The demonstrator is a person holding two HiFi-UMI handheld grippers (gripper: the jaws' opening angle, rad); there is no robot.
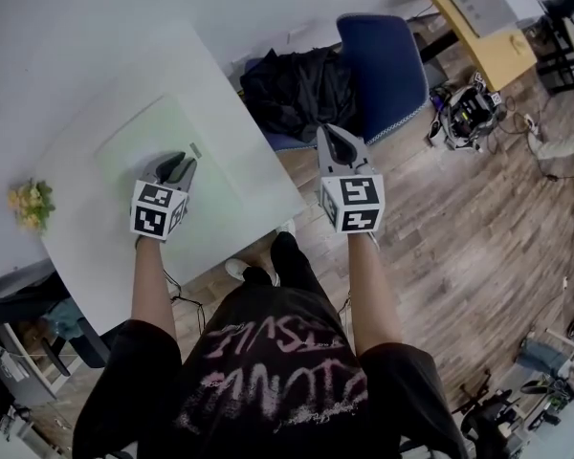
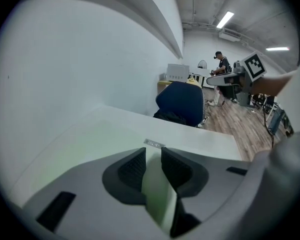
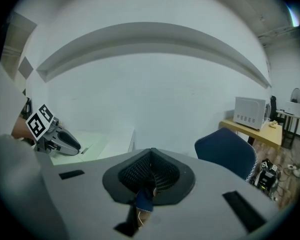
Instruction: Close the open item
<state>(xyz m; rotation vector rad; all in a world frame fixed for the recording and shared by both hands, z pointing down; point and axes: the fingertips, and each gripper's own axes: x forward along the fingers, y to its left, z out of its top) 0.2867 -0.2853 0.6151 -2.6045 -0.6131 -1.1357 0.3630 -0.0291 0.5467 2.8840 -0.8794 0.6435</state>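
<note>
1. Head view: a pale green flat item (image 1: 134,142) lies on the middle of the white table (image 1: 77,256), with a small grey label (image 1: 195,149) at its side toward the table's chair-side edge. Whether it is open cannot be told. The left gripper (image 1: 179,168) is over it. The right gripper (image 1: 337,140) is off the table's edge, above a blue chair (image 1: 387,65) that carries a black garment (image 1: 297,89). Yellow flowers (image 1: 31,204) sit at the opposite table edge.
2. Left gripper view: the jaws stand slightly apart with nothing between them; the green item shows through the gap.
3. Right gripper view: the jaws are pressed together, empty.
</note>
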